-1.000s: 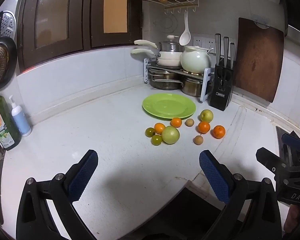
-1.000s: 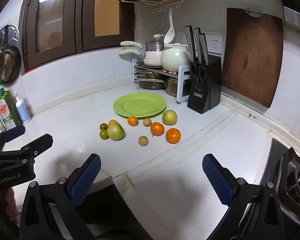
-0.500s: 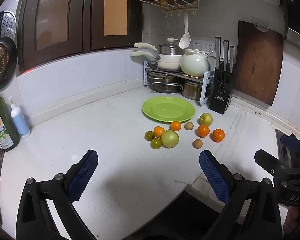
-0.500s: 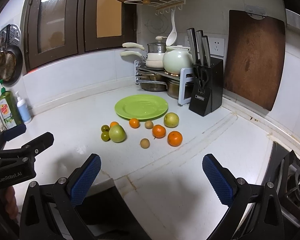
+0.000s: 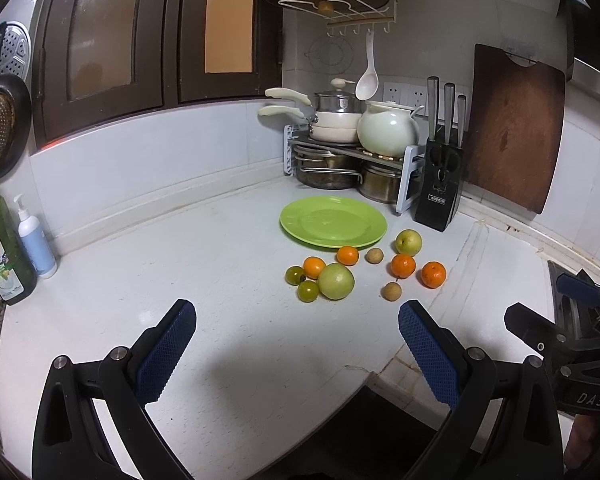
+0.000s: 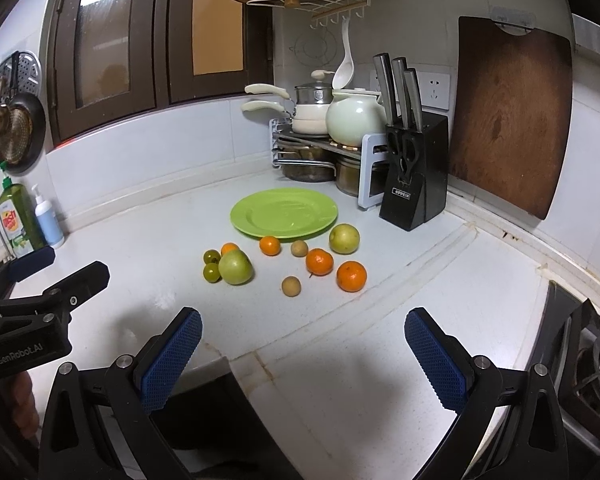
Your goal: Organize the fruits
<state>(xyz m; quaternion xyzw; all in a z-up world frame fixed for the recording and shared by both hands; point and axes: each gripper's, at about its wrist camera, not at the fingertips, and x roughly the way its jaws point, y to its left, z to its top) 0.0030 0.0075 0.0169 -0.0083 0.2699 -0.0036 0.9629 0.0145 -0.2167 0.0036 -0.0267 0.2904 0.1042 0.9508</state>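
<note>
Clearly the work is only beginning: no fruit is lying on the green plate (image 5: 333, 222) yet, and both tools are waiting at the near edge of the counter (image 5: 160, 264), well apart from the plate. The left gripper (image 5: 296, 344) is holding its blue fingers spread wide with nothing between them, and the right gripper (image 6: 302, 350) is doing the same, so neither one is carrying anything. All the fruits are sitting loose on the counter just in front of the plate, on its near side. A small orange (image 6: 269, 245) is lying almost at the rim of the plate, with a brown longan (image 6: 299, 248) and a yellow-green apple (image 6: 344, 239) beside it toward the knife block (image 6: 414, 184). Nearer to the grippers, two more oranges (image 6: 319, 261) and a second longan (image 6: 291, 286) are resting, and on the other side of the plate's front a large green apple (image 6: 236, 266) is touching two small green fruits (image 6: 211, 265) and is partly hiding one more orange (image 5: 314, 266). As a judgement, the step in hand is the first reach toward one fruit. The next move is probably asking one gripper to go forward and lower, keeping its fingers wide around a round fruit, closing gently so that it is not rolling away, and then lifting it over the rim of the plate.
</note>
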